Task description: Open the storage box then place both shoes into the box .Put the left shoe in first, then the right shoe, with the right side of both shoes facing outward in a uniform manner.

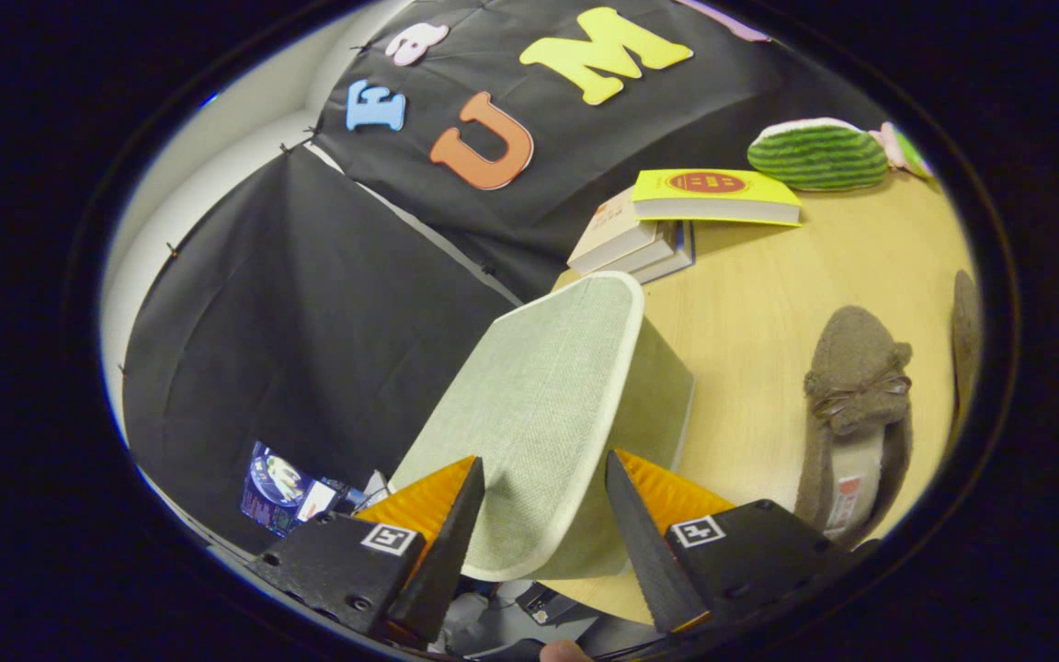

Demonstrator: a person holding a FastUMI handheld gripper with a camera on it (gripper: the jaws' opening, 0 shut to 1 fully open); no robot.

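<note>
Between the tongs (543,515), fingers apart: box (557,405), green fabric, lid closed, white-piped, at the counter's (750,303) near edge; neither finger visibly pressing it. Beside box: brown shoe (851,414) with bow, on counter; second shoe (966,340) just past it. Far edge: stacked books (667,225), yellow one uppermost; watermelon-striped slipper (819,154).

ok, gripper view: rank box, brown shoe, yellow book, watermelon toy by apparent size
1. box, between the open fingers, closest to camera, so inflated
2. brown shoe
3. yellow book and watermelon toy: look alike, both far back, not ranked
</note>
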